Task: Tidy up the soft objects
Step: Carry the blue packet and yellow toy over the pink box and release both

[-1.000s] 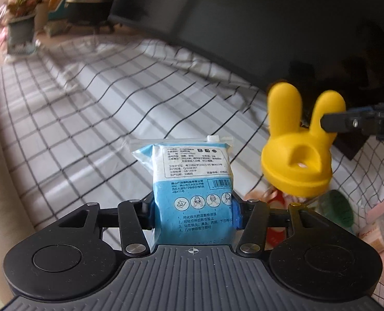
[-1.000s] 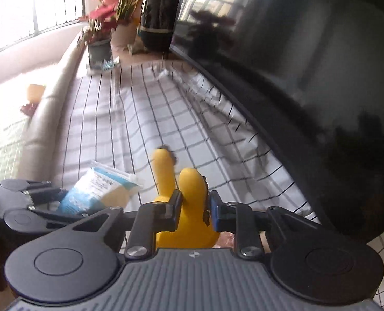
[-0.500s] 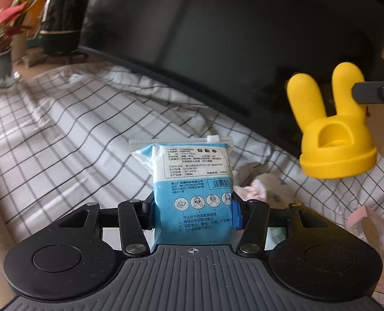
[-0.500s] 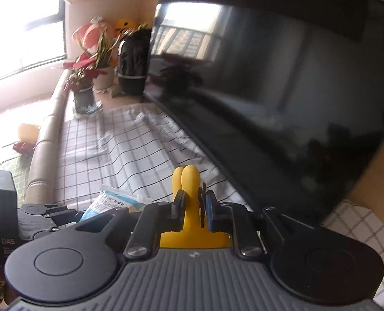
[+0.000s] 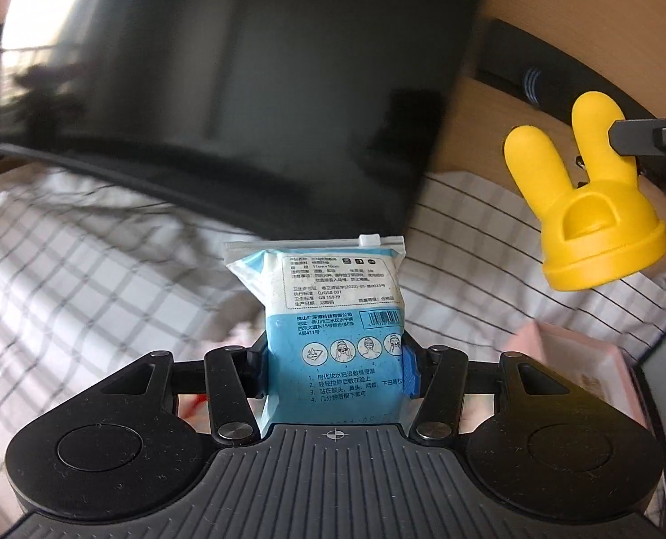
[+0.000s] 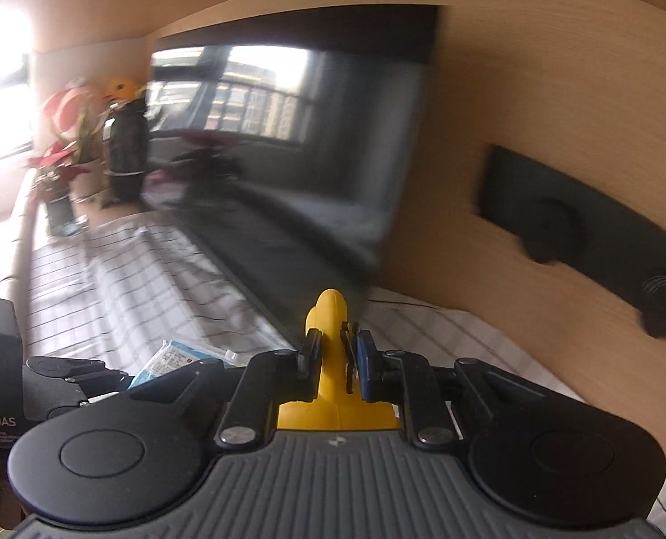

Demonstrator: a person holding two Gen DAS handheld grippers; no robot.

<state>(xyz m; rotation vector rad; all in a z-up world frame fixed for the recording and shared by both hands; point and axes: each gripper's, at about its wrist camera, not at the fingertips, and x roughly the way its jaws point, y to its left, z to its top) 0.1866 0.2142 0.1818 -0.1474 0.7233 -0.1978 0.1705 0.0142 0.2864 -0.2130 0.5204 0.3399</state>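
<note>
My left gripper [image 5: 335,373] clamped a glossy blue-and-white plastic pouch [image 5: 328,314] upright, its zip seal on top, above the checked cloth [image 5: 86,278]. My right gripper [image 6: 336,359] pinched one rounded ear of the smooth yellow rabbit-shaped toy [image 5: 584,206], held aloft before the dark screen [image 5: 225,90].

My left gripper [image 5: 335,370] covers the bottom of the blue pack [image 5: 333,314], and the small print on its label is too fine to read. My right gripper [image 5: 647,137] is cut off by the left-wrist view's right edge; one finger shows. In my right-wrist view, my own fingers hide most of the yellow rabbit-eared piece [image 6: 330,359]. A pink item [image 5: 571,359] near the checked cloth's [image 5: 86,292] right edge is blurred beyond telling.
</note>
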